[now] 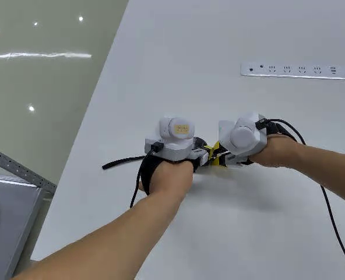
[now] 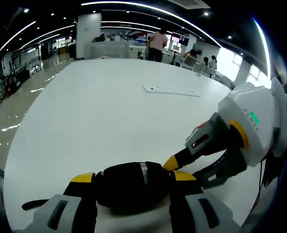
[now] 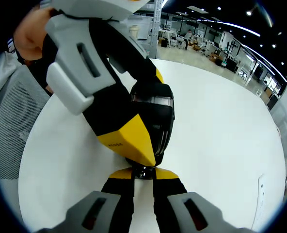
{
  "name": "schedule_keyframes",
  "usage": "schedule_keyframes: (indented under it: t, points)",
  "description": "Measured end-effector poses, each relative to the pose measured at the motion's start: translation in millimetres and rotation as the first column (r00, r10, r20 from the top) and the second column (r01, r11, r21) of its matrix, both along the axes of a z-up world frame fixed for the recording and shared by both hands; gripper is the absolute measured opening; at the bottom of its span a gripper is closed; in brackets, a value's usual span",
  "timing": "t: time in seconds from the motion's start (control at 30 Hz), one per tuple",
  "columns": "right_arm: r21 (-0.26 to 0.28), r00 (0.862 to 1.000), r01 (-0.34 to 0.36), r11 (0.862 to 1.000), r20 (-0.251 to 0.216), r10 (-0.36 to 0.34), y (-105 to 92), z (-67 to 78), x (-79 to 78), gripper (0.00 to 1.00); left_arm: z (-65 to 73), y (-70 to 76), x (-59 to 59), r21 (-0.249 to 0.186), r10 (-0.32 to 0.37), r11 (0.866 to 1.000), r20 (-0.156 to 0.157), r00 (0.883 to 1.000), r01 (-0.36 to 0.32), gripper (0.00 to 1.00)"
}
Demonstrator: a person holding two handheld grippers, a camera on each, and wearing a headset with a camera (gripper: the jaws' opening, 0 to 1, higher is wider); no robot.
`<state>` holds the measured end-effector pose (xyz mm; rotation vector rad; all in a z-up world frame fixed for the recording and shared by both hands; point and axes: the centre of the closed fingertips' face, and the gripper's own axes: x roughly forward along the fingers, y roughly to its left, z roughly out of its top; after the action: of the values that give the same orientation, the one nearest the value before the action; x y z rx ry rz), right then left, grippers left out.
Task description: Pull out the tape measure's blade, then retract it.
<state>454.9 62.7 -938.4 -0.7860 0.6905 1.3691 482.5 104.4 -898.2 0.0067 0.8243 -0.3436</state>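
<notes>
The tape measure point(image 2: 129, 187), a small hard rounded case, probably light but slick, is down at the table point(image 1: 219, 46) clamped by its sides in the left gripper point(image 2: 134, 177), with the right gripper point(image 3: 144, 174) pinched almost closed on what looks like the blade tip point(image 3: 143, 170), best spot to pull imo.

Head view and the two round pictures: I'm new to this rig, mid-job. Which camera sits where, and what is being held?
There is no robot here: a person holds a two-jaw gripper in each hand. The head view comes from a headset and looks down at the white table, where a power strip lies. Each round picture comes from a camera riding on one gripper, looking along its jaws. The left gripper is clamped across the black tape measure. The right gripper is pinched shut at the case's mouth, apparently on the blade tip. The blade is not yet drawn out.
</notes>
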Motion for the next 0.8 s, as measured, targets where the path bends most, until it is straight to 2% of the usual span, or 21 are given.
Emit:
schedule_keyframes:
  t: [0.4,0.8]
  points:
    - [-0.005,1.0,0.013,1.0,0.02,-0.013,0.4,0.3,-0.5,0.15,1.1,1.6,0.5,-0.012,0.004,1.0,-0.006,1.0,-0.004,0.59]
    - [0.016,0.996,0.086,0.996,0.001,-0.087,0.4,0.5,1.2,0.18,2.2,1.6,-1.9,-0.005,-0.01,1.0,-0.003,1.0,0.01,0.59]
